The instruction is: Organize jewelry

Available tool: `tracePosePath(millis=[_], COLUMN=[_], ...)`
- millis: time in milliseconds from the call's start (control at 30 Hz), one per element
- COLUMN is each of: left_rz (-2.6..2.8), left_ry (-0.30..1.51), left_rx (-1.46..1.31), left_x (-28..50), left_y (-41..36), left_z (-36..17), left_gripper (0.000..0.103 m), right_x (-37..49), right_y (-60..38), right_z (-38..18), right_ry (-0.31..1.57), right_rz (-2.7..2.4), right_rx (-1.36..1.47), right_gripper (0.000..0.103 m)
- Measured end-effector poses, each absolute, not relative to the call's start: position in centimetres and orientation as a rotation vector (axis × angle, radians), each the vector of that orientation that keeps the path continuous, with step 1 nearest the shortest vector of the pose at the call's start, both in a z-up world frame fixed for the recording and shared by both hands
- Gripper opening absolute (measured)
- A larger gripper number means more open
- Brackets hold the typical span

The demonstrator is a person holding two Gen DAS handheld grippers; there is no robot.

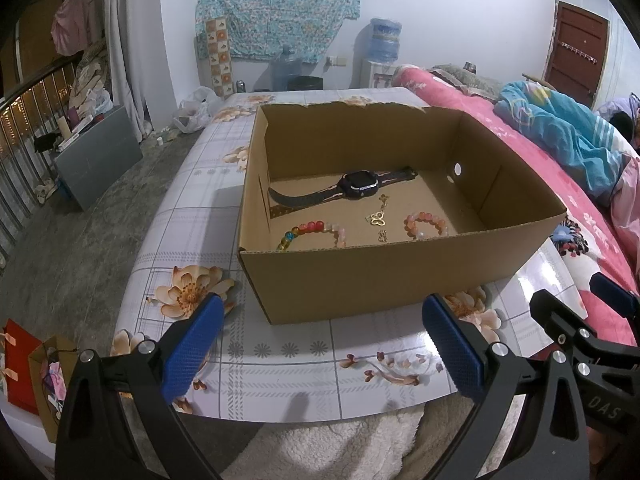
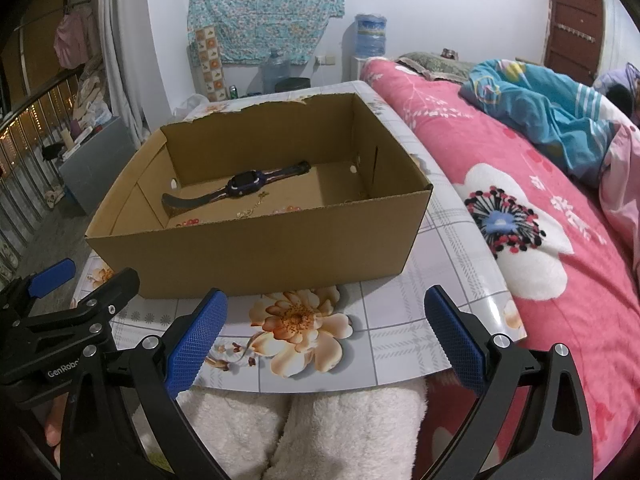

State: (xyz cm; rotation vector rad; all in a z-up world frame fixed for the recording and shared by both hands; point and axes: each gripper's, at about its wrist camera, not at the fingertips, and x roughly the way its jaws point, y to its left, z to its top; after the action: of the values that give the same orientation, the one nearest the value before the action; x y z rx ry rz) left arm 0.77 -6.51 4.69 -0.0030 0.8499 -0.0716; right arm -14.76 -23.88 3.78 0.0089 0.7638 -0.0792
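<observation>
An open cardboard box (image 1: 360,276) stands on the floral table. Inside lie a dark smartwatch (image 1: 352,190), a multicoloured bead bracelet (image 1: 316,232), a pink bead bracelet (image 1: 426,224) and a gold chain with a butterfly pendant (image 1: 378,218). My left gripper (image 1: 324,344) is open and empty, in front of the box's near wall. My right gripper (image 2: 326,332) is open and empty, also in front of the box (image 2: 260,252). In the right wrist view the watch (image 2: 244,186) shows, and the near wall mostly hides the bracelets.
The table (image 1: 280,368) has a floral plastic cover. A bed with a pink quilt (image 2: 540,208) lies right of it. White fleece-clad knees (image 2: 320,428) sit under the near edge. Gift bags (image 1: 28,364) stand on the floor at left. A grey board (image 1: 96,156) leans further back.
</observation>
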Motion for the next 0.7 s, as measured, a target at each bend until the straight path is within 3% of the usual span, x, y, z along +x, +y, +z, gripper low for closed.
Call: tracePosePath(millis=[700], left_rz=[-0.073], left_ry=[0.851], left_rx=[-0.004], left_x=[0.82], left_y=[-6.42], left_z=[4.66], left_gripper=[0.097], right_x=[-14.81], right_y=[-23.72], right_z=[3.8], right_ry=[0.764], right_rz=[-0.079], right_rx=[0.01], right_gripper=[0.095])
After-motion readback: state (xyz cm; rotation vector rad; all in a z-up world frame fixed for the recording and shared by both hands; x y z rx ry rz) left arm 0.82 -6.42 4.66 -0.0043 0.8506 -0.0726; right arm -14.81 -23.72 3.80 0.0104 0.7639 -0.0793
